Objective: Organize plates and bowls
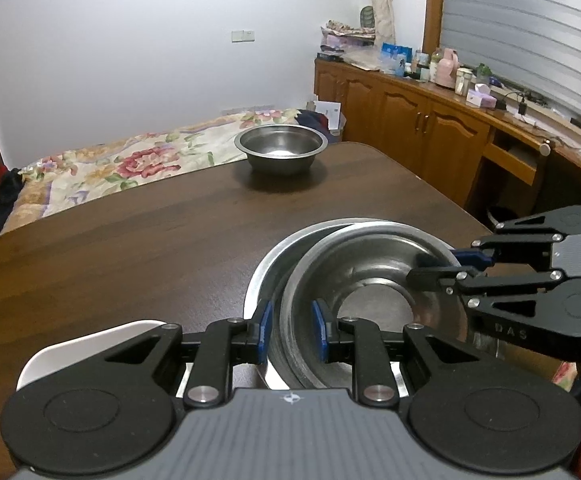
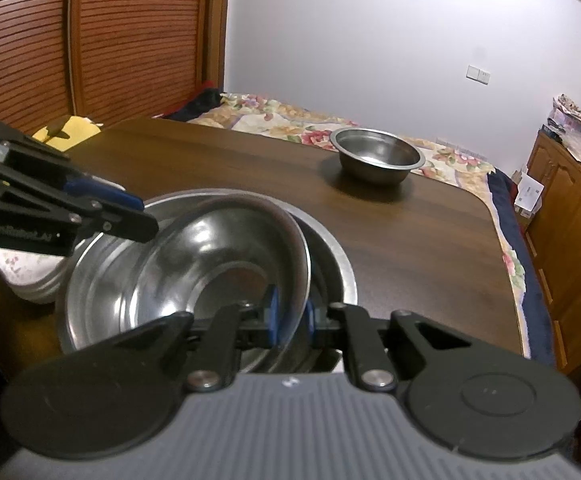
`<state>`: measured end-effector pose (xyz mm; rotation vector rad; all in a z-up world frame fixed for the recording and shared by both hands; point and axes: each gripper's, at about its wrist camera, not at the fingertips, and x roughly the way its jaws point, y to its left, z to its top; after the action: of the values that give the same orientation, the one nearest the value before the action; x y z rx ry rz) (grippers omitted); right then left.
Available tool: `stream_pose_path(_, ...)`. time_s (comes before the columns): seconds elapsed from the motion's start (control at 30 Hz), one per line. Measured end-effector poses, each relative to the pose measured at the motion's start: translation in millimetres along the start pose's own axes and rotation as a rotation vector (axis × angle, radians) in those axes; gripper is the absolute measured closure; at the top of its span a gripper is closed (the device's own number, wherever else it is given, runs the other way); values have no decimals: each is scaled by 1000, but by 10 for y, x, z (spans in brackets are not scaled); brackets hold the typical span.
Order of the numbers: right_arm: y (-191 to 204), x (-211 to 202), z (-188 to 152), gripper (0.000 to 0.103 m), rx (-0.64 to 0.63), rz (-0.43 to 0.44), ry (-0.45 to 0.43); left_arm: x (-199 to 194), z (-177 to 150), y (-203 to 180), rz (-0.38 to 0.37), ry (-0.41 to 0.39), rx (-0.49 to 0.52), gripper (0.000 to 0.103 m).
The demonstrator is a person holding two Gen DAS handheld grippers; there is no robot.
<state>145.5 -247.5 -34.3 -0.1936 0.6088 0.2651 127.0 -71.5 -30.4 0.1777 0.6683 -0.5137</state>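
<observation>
Two steel bowls are nested and tilted at the near side of the dark wooden table (image 1: 130, 240). The inner steel bowl (image 1: 370, 276) leans inside the larger outer steel bowl (image 1: 268, 268). My left gripper (image 1: 292, 330) is open, its blue pads either side of the inner bowl's near rim. My right gripper (image 2: 290, 320) is shut on the inner bowl's rim (image 2: 302, 264); it also shows in the left wrist view (image 1: 446, 266). A third steel bowl (image 1: 281, 148) stands alone at the table's far edge, also seen in the right wrist view (image 2: 376, 156).
White plates (image 2: 30, 276) are stacked left of the nested bowls; one white plate (image 1: 90, 344) shows under my left gripper. A bed with a floral cover (image 1: 130, 160) lies beyond the table. Wooden cabinets (image 1: 430, 120) with clutter stand to the right.
</observation>
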Motion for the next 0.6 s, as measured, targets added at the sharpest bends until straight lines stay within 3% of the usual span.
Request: stream_pose_path(0.6, -188, -208, 48, 88, 108, 15, -101, -150, 152, -50, 13, -55, 8, 78)
